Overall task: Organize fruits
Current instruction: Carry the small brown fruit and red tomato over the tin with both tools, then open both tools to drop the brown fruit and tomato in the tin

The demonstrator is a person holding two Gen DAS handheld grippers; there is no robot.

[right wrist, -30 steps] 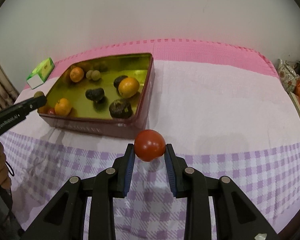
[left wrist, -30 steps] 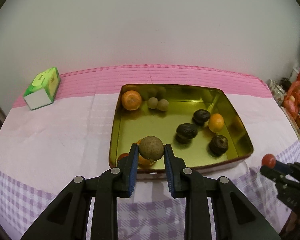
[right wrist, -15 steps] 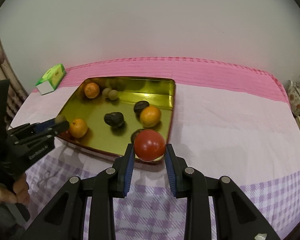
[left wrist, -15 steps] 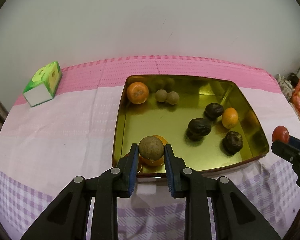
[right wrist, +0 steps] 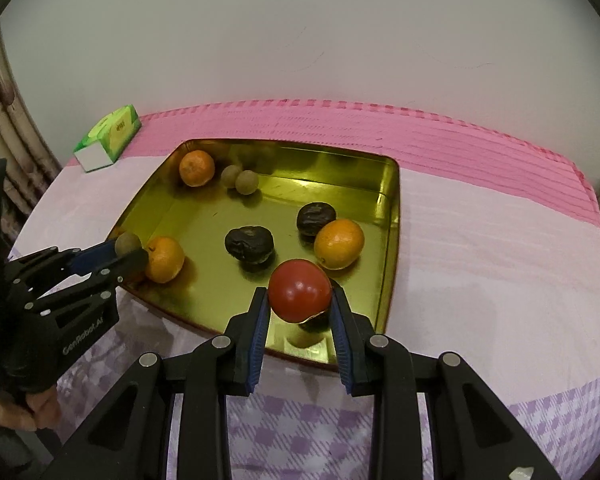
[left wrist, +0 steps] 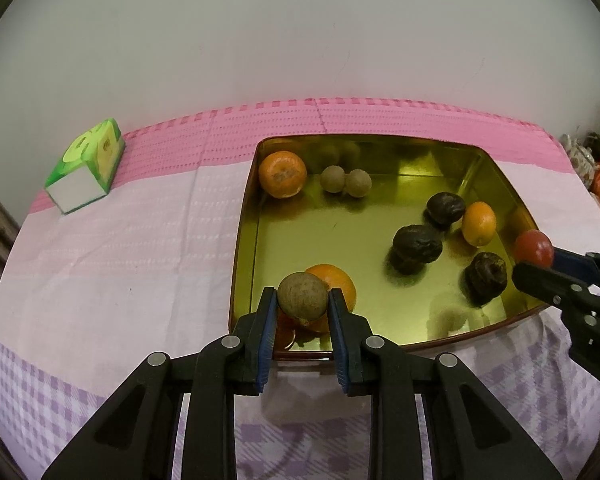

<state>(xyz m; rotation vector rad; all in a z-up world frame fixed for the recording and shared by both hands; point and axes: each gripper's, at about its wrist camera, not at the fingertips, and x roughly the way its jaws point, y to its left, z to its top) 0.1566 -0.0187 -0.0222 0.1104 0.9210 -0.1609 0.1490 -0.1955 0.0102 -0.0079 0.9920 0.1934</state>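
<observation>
Gold-lined tin tray point(left wrist: 496, 172) sits mid-frame, already holding oranges, wrinkled dark fruits and two small brown ones. Left gripper point(left wrist: 302, 304) is clamped on a round brown fruit point(left wrist: 302, 294), low centre, over the tray's near edge. Right gripper point(right wrist: 300, 300) pinches a red tomato point(right wrist: 300, 290) above the near right corner (both probably poised for a drop, each pad pair squeezing the widest part). Surface: pink-and-lilac checked cloth point(right wrist: 480, 240); green tissue box point(left wrist: 86, 166) upper left; plain white wall behind.
</observation>
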